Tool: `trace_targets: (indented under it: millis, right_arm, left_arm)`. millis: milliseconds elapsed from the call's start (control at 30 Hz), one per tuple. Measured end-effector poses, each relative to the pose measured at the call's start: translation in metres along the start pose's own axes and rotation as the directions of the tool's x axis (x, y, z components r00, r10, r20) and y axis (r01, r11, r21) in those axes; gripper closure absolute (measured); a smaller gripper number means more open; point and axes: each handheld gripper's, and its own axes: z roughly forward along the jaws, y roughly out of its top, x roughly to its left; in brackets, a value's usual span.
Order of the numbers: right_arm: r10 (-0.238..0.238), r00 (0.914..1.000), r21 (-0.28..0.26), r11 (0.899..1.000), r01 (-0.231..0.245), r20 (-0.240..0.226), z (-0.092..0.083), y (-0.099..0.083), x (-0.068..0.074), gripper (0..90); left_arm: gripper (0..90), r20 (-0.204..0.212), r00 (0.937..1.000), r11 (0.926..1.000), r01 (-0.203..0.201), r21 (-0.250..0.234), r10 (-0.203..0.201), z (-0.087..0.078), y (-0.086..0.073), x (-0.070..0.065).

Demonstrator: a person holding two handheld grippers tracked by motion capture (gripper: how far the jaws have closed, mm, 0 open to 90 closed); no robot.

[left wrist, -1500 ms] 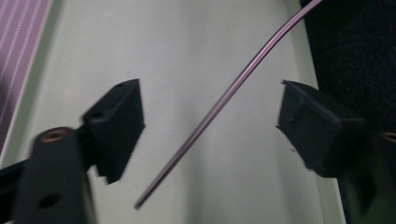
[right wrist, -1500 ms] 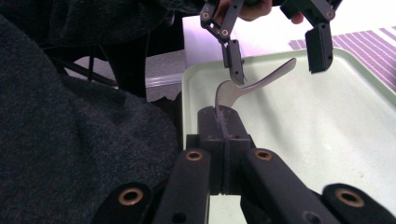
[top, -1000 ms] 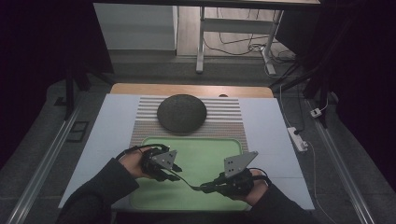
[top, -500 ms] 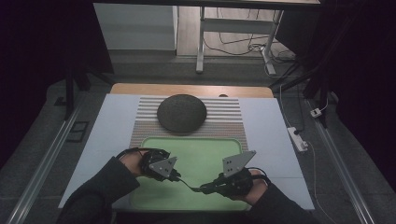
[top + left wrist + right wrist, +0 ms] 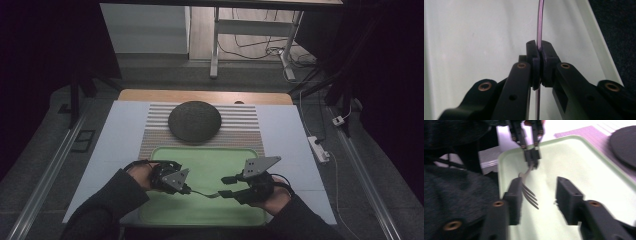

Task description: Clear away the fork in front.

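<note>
- Over the green tray (image 5: 210,167), a thin metal fork (image 5: 530,193) hangs, prongs toward 5 o'clock
- left gripper (image 5: 189,189) pinches its handle
- right gripper (image 5: 539,200) jaws have just been opening, spread around the prongs

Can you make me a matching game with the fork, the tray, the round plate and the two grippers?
Things:
1. fork
2. tray
3. round plate
4. right gripper

States or places:
A. pale green, under both grippers
B. jaws apart, just been opening, with the tines between them
C. dark, resting on the striped mat beyond the tray
D. handle pinched by the left gripper

Pairs: 1-D, 2-A, 3-C, 4-B
</note>
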Motion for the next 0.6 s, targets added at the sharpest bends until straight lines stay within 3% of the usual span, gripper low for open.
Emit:
trace_targets:
  millis: [133, 233, 333, 400, 467, 600]
  right_arm:
    - [0.000, 0.9958, 0.010, 1.000, -0.001, 0.092, -0.004, -0.002, -0.003, 41.2]
    - [-0.003, 0.9872, 0.038, 0.999, -0.004, 0.159, -0.005, -0.005, -0.004, 34.7]
    - [0.005, 0.9794, 0.063, 0.998, -0.018, 0.202, -0.008, -0.006, -0.005, 30.3]
    - [0.030, 0.9758, 0.065, 0.997, -0.046, 0.217, -0.009, -0.008, -0.006, 25.6]
    - [0.053, 0.9692, 0.066, 0.995, -0.070, 0.241, -0.011, -0.010, -0.006, 21.6]
    - [0.063, 0.9619, 0.068, 0.994, -0.084, 0.266, -0.015, -0.014, -0.004, 17.2]
  left_arm:
    - [86.1, 0.009, 0.9941, 0.9941, 0.108, 0.010, -0.108, -0.003, -0.003, 0.002]
    - [86.0, 0.002, 0.9888, 0.9888, 0.149, 0.006, -0.149, -0.005, -0.005, 0.001]
    - [86.0, 0.004, 0.9733, 0.9732, 0.229, 0.018, -0.229, -0.007, -0.006, 0.001]
    - [86.0, 0.001, 0.9551, 0.9550, 0.296, 0.017, -0.296, -0.007, -0.008, 0.001]
    - [85.9, -0.006, 0.9324, 0.9321, 0.361, 0.025, -0.361, -0.008, -0.010, 0.001]
    - [85.9, -0.019, 0.8703, 0.8696, 0.493, 0.036, -0.492, -0.011, -0.016, 0.002]
